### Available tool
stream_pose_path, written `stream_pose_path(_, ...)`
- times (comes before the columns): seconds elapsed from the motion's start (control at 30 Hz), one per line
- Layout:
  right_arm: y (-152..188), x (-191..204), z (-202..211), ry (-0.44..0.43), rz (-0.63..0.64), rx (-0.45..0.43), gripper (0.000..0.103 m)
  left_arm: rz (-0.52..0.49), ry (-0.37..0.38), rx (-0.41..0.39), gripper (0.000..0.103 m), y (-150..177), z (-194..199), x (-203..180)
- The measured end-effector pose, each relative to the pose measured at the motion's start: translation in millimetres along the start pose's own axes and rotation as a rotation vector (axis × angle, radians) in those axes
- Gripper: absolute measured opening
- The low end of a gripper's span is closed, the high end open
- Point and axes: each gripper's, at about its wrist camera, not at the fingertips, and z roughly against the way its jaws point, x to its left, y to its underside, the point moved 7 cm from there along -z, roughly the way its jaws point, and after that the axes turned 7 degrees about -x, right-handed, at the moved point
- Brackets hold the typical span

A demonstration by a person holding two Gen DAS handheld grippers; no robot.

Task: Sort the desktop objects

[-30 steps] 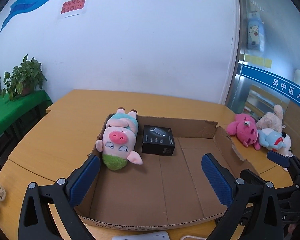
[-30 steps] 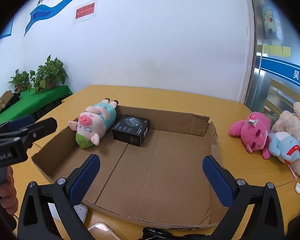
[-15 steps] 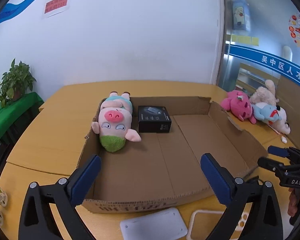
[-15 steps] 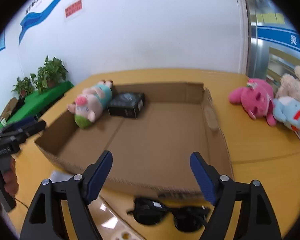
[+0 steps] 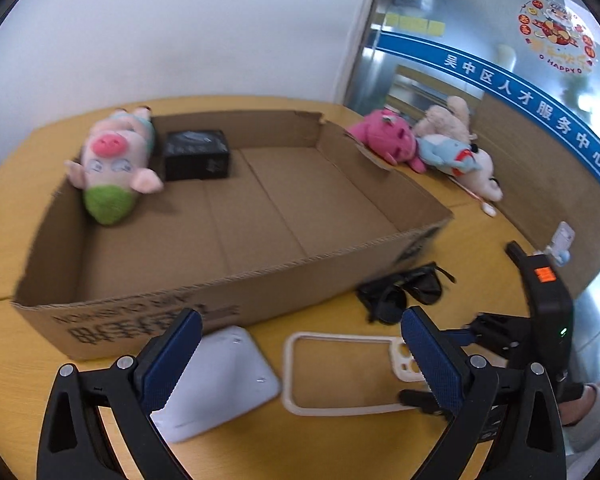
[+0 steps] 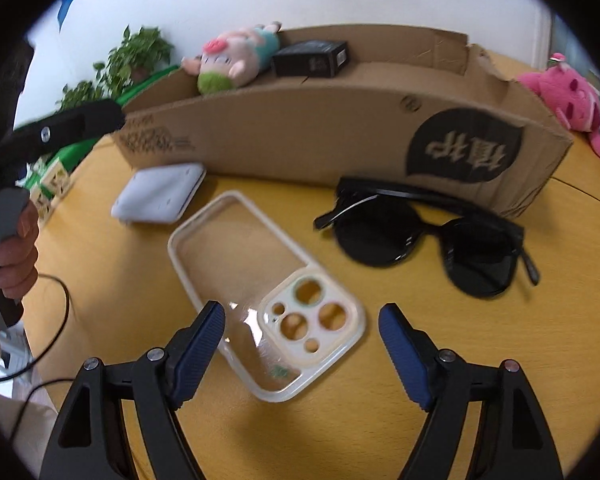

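Observation:
A cardboard box (image 5: 236,304) (image 6: 300,136) lies on the yellow table with a pig plush (image 5: 114,160) (image 6: 236,54) and a black box (image 5: 196,154) (image 6: 310,58) inside. In front of it lie a clear phone case (image 6: 260,292) (image 5: 340,376), black sunglasses (image 6: 432,236) (image 5: 404,288) and a white flat device (image 6: 160,192) (image 5: 216,380). My right gripper (image 6: 302,344) is open, low over the case's camera end. My left gripper (image 5: 300,356) is open and empty above the white device and the case.
A pink plush (image 5: 384,140) (image 6: 560,96), a blue plush (image 5: 448,152) and a beige plush (image 5: 448,116) lie to the right of the box. Potted plants (image 6: 136,52) stand at the far left. A cable (image 6: 48,344) trails at the left table edge.
Both grippers pulled back from over the box and tilted down to the table's front. The right one has dropped close over the phone case. Both stay open.

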Motion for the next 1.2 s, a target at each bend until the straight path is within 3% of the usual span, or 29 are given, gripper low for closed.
stream_pose_path(0.1,5.2,4.3,-1.8,0.008,0.04,0.006,0.077,0.021,0.082,0.04,0.101,3.5,-14.8,-12.9)
stream_pose_path(0.27,2.4,-11.1,2.1,-0.006,0.021,-0.01,0.055,0.056,0.14,0.127,0.101,10.0,-47.6,-25.1)
stream_pose_path(0.5,5.8,-34.4,7.2,0.017,-0.003,-0.016,0.055,0.128,0.162,0.217,0.099,21.5,-73.1,-27.0)
stream_pose_path(0.67,8.7,-39.5,6.4,-0.019,-0.016,0.011,0.055,0.182,0.21,0.294,0.087,39.2,-82.3,-29.2)
stream_pose_path(0.83,9.2,-32.6,2.1,-0.066,-0.029,0.02,0.058,0.181,0.181,0.281,0.086,41.1,-79.2,-23.8)
stream_pose_path(0.87,8.7,-31.1,1.3,-0.067,-0.027,0.019,0.058,0.188,0.197,0.269,0.076,39.9,-75.1,-22.3)
stream_pose_path(0.9,8.0,-30.0,0.6,-0.075,-0.034,0.016,0.058,0.208,0.258,0.273,0.058,39.3,-70.3,-26.1)
stream_pose_path(0.97,5.5,-25.1,0.4,-0.142,-0.067,0.007,0.053,0.238,0.347,0.298,0.052,40.2,-64.8,-34.3)
stream_pose_path(1.03,-1.3,-12.3,3.9,-0.223,-0.082,-0.02,0.053,0.163,0.306,0.297,0.052,42.9,-59.8,-39.3)
stream_pose_path(1.1,-8.9,0.0,7.5,-0.206,-0.024,-0.05,0.053,0.124,0.256,0.297,0.053,45.6,-56.6,-36.8)
stream_pose_path(1.2,-8.2,-2.8,5.1,-0.166,-0.019,-0.027,0.053,0.174,0.229,0.267,0.06,43.0,-51.7,-21.0)
